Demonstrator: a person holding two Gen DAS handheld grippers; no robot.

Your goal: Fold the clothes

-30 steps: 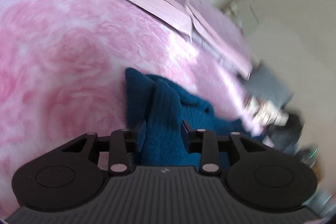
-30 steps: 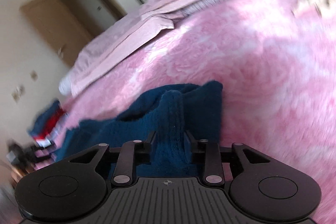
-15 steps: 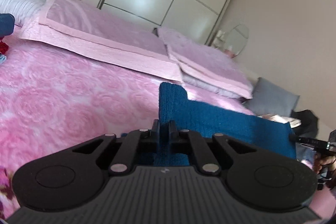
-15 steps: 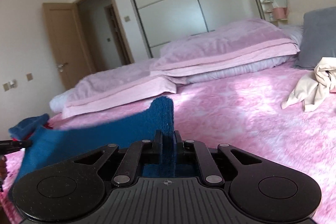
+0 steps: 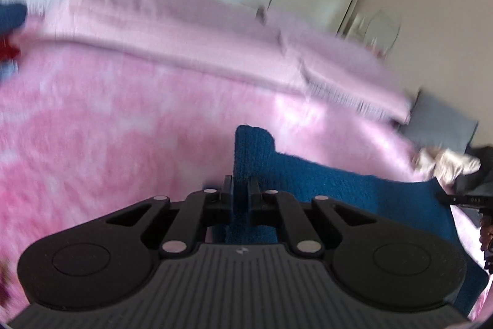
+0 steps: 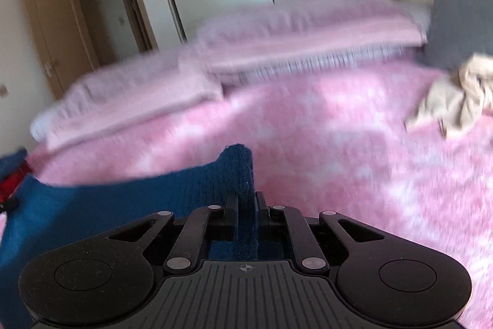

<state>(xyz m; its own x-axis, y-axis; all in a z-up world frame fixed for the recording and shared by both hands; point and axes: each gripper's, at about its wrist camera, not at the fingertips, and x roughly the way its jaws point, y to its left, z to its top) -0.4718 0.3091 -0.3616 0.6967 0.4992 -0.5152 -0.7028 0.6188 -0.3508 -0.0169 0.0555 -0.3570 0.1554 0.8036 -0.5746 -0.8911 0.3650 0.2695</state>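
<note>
Holding dark blue knitted garment (image 5: 323,181) taut between both grippers, stretched above pink rose-patterned bedspread (image 5: 107,144). Left gripper (image 5: 241,190) clamped tight on one corner, knit pinched between fingers w/ a tab sticking up past tips. Right gripper (image 6: 246,205) same: fingers closed on opposite corner of same garment (image 6: 92,205), tab poking up.

Changes vs 1 s ago: fingers then apart, astride bunched cloth lying on bed; by 0.5 s ago closed and lifted, top edge pulled straight. Now both views tipped down a bit, more bedspread in frame, less wardrobe; heavy motion blur → moving fast. Edge still straight, both grips unchanged.

Meaning for task, as judgement: pickup and spread done; prob. swinging cloth out/down to lay flat before first fold. No fold made yet, so early in job.

Also seen: pale pink pillows (image 6: 292,30) at head of bed, crumpled beige garment (image 6: 456,94) well apart to right, grey cushion (image 6: 459,23) behind it.

Risk: slack or twist on landing if one corner drops ahead of the other.
</note>
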